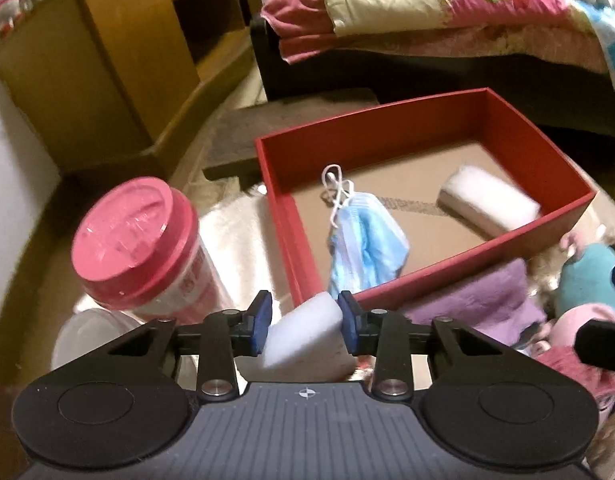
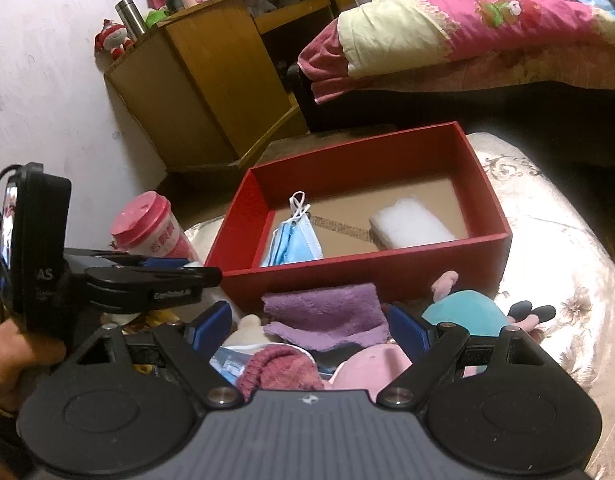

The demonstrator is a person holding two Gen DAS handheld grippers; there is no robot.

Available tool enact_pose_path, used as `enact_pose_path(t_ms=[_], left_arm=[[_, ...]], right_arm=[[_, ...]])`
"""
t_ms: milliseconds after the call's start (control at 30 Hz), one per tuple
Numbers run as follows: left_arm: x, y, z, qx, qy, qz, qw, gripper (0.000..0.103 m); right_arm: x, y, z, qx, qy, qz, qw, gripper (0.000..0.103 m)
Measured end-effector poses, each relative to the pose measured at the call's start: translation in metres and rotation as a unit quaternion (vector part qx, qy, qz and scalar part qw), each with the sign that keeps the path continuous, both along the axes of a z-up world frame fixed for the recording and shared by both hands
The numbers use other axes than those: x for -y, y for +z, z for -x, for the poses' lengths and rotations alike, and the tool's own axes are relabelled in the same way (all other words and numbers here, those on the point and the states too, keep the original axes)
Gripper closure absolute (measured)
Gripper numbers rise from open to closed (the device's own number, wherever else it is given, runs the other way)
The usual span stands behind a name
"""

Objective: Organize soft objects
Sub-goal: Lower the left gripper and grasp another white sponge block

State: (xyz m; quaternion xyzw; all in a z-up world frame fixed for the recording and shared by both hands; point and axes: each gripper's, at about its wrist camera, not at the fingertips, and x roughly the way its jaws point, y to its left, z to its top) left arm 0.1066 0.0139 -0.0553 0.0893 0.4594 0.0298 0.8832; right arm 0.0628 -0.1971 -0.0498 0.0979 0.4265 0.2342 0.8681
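While the pink-lidded plastic canister (image 1: 135,248) stands at far left, a white foam sponge block (image 1: 303,330) is seen clamped between the jaws of the left gripper (image 1: 305,320), just short of the near corner of the red cardboard box (image 1: 459,280). No earlier frame is given, so only the grip is noted. The block is judged light, soft and squashy; a hold across its flat faces suits it. Inside the box a crumpled blue face mask (image 1: 367,248) and a white padded roll (image 1: 491,204) are lying. The left gripper is pitched steeply down. Further right, the right gripper (image 2: 307,326) is held with jaws apart over a purple fleece cloth (image 2: 327,314), nothing gripped.
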Motion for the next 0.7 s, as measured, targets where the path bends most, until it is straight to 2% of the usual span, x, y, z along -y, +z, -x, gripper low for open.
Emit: enact_pose_path(t_ms=[267,700], left_arm=[[-0.013,0.015,0.003,-0.006,0.009,0.091,0.9958,0.074],[-0.016,0.031,0.011,0.016,0.007,0.107,0.9942,0.075]], right_arm=[[0.0,0.003,0.002,0.013,0.001,0.007,1.0,0.044],[-0.01,-0.004,0.005,-0.001,0.036,0.018,0.999,0.044]])
